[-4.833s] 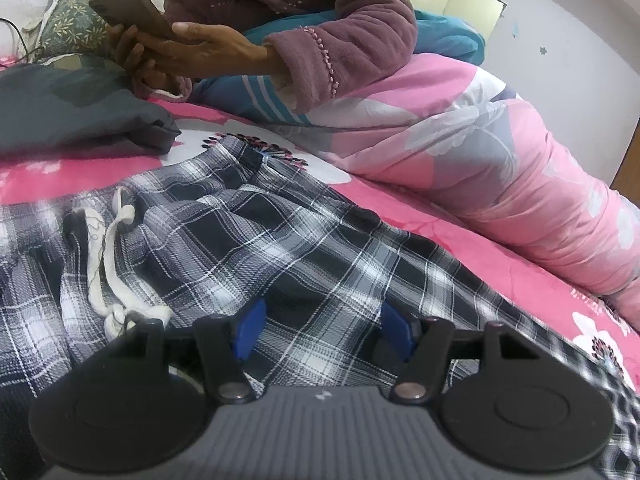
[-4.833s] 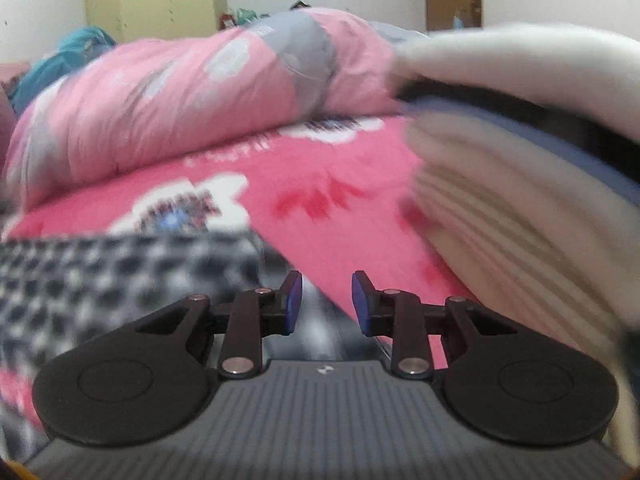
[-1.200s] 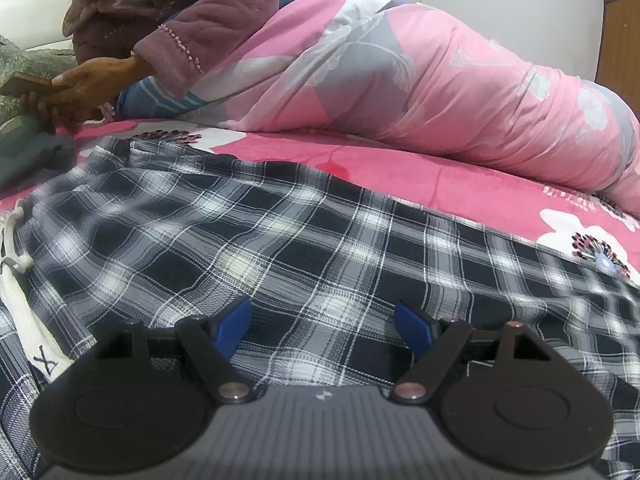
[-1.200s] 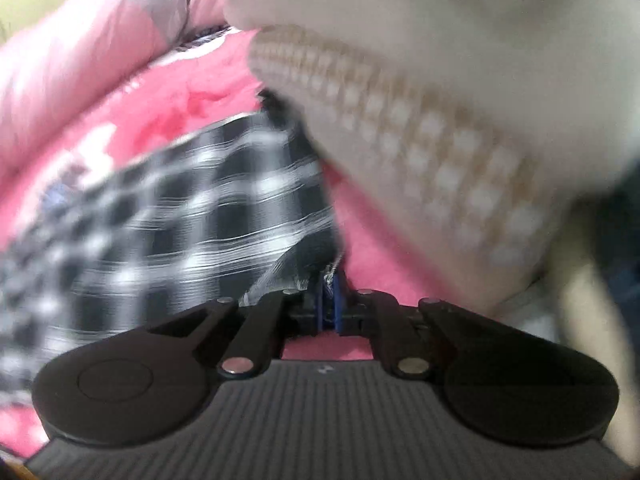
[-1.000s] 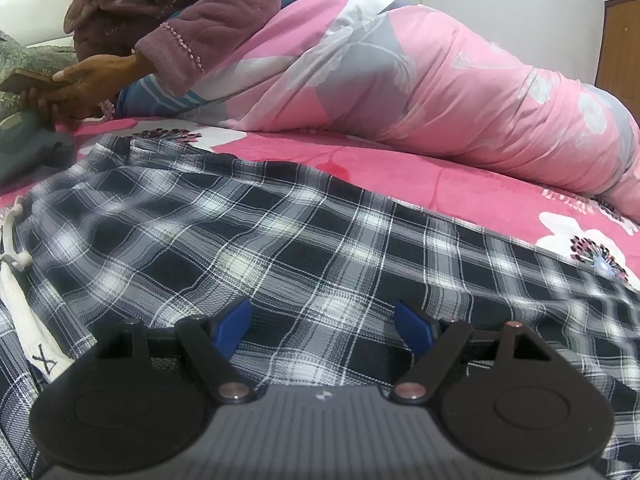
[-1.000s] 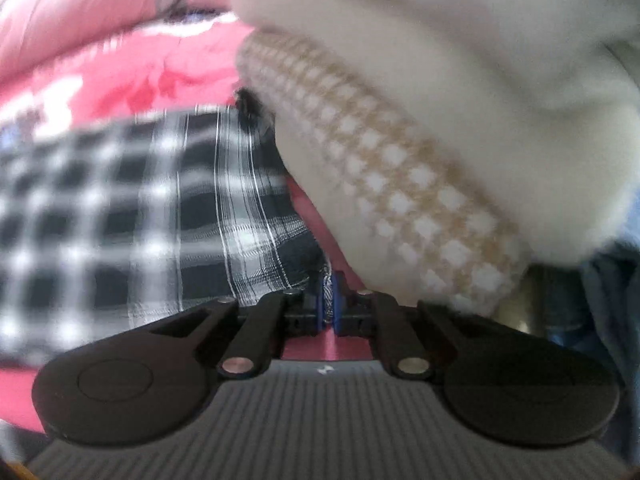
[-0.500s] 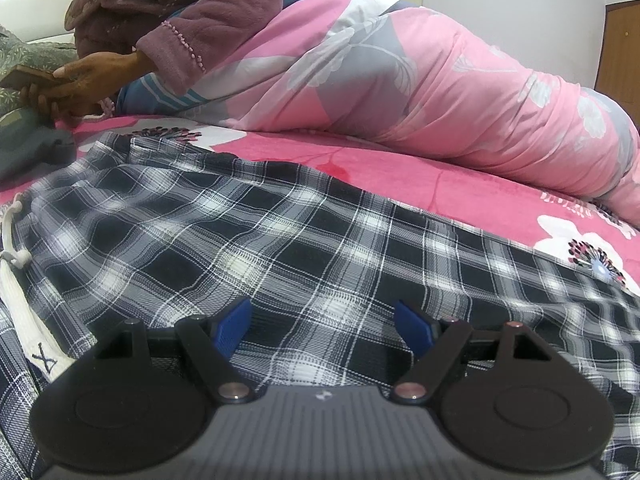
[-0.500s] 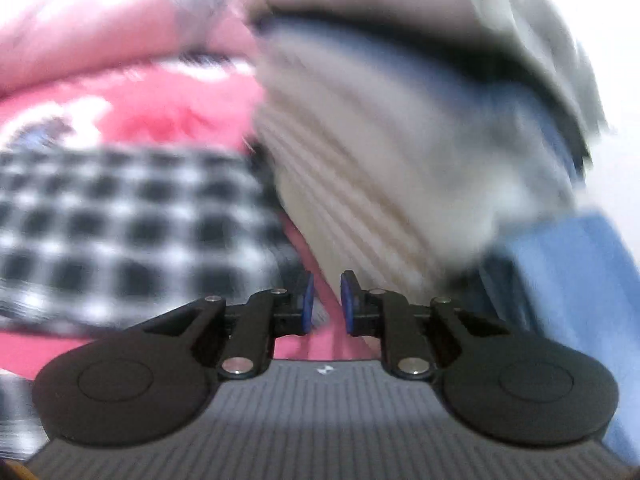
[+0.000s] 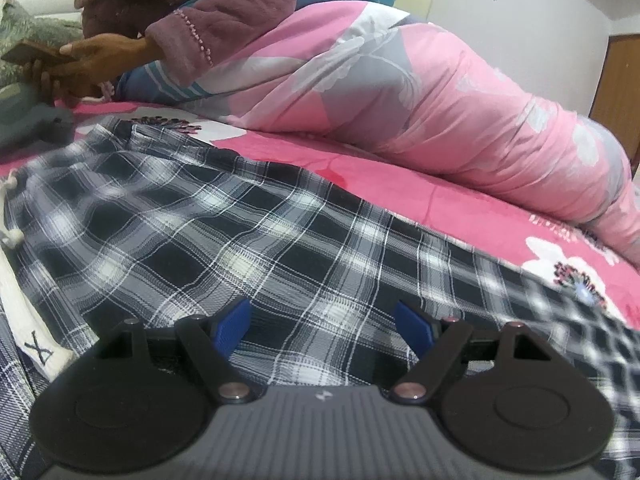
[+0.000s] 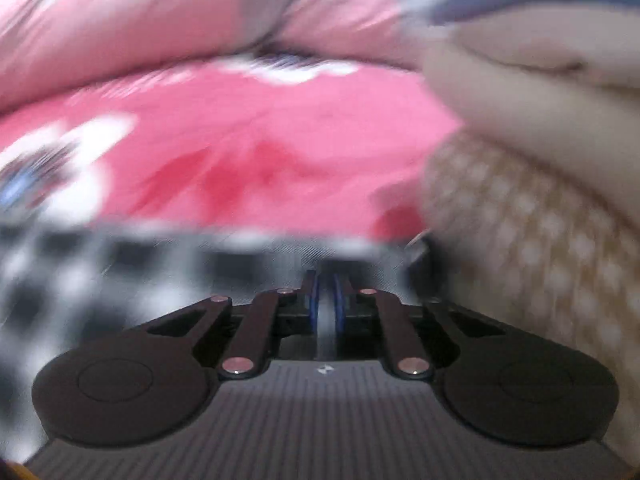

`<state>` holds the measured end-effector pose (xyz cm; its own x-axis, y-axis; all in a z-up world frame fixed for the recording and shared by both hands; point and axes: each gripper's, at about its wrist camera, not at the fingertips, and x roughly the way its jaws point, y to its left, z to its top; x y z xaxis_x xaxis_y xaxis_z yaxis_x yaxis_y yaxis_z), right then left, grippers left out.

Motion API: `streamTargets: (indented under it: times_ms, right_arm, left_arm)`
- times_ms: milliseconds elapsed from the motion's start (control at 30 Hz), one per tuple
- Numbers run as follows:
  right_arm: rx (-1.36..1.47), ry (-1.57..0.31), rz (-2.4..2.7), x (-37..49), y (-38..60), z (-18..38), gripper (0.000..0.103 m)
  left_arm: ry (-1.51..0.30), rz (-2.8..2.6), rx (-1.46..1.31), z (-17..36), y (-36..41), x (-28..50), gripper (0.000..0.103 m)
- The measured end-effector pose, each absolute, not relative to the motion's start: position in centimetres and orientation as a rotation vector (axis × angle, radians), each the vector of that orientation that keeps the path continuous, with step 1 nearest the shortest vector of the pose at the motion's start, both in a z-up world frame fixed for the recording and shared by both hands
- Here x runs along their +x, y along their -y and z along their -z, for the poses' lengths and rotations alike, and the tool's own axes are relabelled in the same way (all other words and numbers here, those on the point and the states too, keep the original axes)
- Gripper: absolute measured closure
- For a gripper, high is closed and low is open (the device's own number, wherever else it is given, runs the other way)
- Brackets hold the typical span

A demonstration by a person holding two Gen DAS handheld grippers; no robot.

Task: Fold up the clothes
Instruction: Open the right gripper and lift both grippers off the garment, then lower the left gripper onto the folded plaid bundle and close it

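Black-and-white plaid trousers [image 9: 224, 232] lie spread on the pink bed sheet [image 9: 460, 216], with a white drawstring [image 9: 10, 236] at the far left. My left gripper [image 9: 322, 324] hovers just over the plaid cloth, open, with nothing pinched between its blue pads. The right wrist view is blurred by motion. There my right gripper [image 10: 327, 300] is closing at the edge of the plaid cloth [image 10: 120, 264]. Its pads are nearly together, with a thin pale strip of that cloth between them.
A stack of folded clothes [image 10: 540, 220], cream and tan-checked, rises close on the right of my right gripper. A rolled pink quilt [image 9: 460, 120] runs along the far side. A person's hand [image 9: 88, 52] holds a phone at the back left, by a grey garment [image 9: 28, 128].
My right gripper let go of the plaid edge, swung left away from the folded stack, and closed again at the cloth's edge. The left gripper stayed open in place.
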<state>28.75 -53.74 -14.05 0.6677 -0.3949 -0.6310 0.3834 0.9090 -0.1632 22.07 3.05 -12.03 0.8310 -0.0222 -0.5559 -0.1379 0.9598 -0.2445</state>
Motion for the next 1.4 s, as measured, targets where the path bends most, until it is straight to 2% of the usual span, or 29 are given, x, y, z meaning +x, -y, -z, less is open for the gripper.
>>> streamTargets:
  times_ms: [33, 167, 333, 433, 533, 667, 767, 967, 1033, 1167, 1267, 1400]
  right_arm:
    - [-0.013, -0.713, 0.463, 29.2, 54.2, 14.1, 0.101]
    - [-0.098, -0.701, 0.470, 28.3, 51.9, 13.3, 0.098]
    - [0.041, -0.561, 0.241, 18.0, 47.5, 7.2, 0.094]
    - [0.070, -0.548, 0.108, 11.8, 44.2, 5.1, 0.082]
    - [0.114, -0.564, -0.001, 7.7, 41.5, 4.6, 0.076]
    - [0.307, -0.531, -0.164, 1.9, 39.8, 5.1, 0.054]
    - [0.404, -0.559, -0.229, -1.0, 38.3, 6.5, 0.054]
    - [0.457, -0.632, -0.289, -3.2, 34.9, 8.2, 0.054]
    - [0.442, -0.619, -0.340, -3.0, 33.6, 7.7, 0.054]
    - [0.356, -0.538, -0.476, -3.3, 29.2, 6.3, 0.057]
    - [0.212, -0.502, -0.631, -3.5, 24.2, 5.8, 0.061]
    - [-0.157, -0.498, -0.786, -2.7, 15.2, 6.3, 0.065]
  left_arm:
    - [-0.587, -0.057, -0.286, 12.1, -3.1, 22.1, 0.020]
    - [-0.581, -0.040, -0.304, 12.1, -3.3, 22.1, 0.018]
    - [-0.573, -0.012, -0.331, 11.6, -3.4, 21.8, 0.017]
    - [-0.597, 0.022, -0.306, 9.8, -2.7, 20.6, 0.017]
    - [-0.569, 0.047, -0.233, 6.9, -1.4, 17.2, 0.015]
    - [-0.594, 0.113, -0.176, 4.8, -1.3, 11.7, 0.012]
    - [-0.592, 0.094, -0.188, 4.4, -3.8, 7.4, 0.012]
    - [-0.438, -0.130, -0.296, 3.9, -12.7, 0.4, 0.013]
    - [-0.439, -0.231, -0.345, 4.2, -16.4, 0.2, 0.018]
    - [-0.489, -0.312, -0.476, 5.7, -22.6, 1.5, 0.043]
    - [-0.534, -0.312, -0.598, 7.1, -26.3, 2.8, 0.049]
    - [-0.590, -0.244, -0.729, 9.1, -29.0, 4.7, 0.049]
